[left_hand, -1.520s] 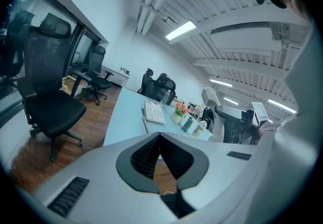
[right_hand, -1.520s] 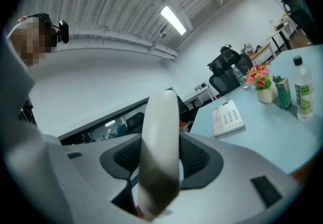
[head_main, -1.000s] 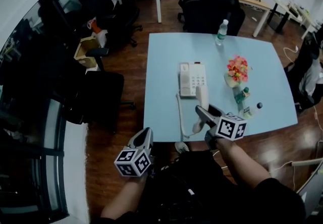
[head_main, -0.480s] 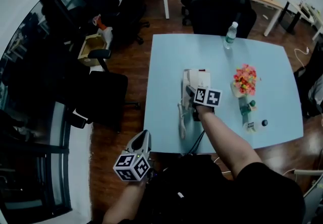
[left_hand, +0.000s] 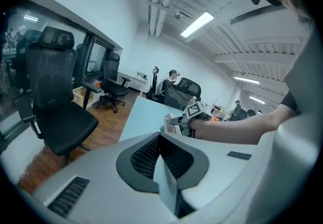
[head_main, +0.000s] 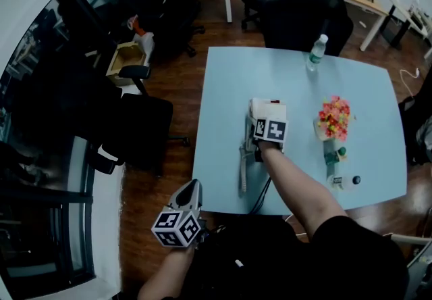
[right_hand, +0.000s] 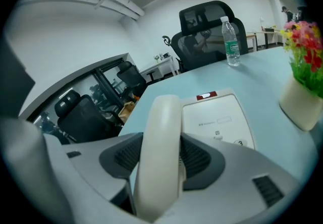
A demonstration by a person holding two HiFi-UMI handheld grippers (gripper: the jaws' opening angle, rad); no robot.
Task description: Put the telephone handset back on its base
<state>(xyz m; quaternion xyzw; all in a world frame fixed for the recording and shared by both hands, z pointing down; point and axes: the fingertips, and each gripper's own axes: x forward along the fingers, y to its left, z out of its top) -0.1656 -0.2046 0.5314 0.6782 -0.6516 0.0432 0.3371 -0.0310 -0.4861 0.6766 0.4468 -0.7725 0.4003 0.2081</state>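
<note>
What moved: the right gripper was back at the near edge of the worktop a second ago. Now it's reached out to the middle, right over the base, and the handset came along with it. The left gripper has pretty much stayed put.
Right jaws: pinching the handset, one pad on each side of it.
Handset: cream, long end pointing to the far side, lined up over the left half of the base. Honestly can't tell if it's sitting down in the cradle or just above it.
Base: flat in the middle of the worktop, with a small red label at its far edge.
Cord: runs from the base's left side down toward the near edge of the worktop.
Left jaws: pressed together, nothing between them. That gripper is off the worktop at the near left, close to the person's body.
Other stuff: flowers in a vase to the right of the base, a water bottle at the far side, and a black office chair just past the far edge.
</note>
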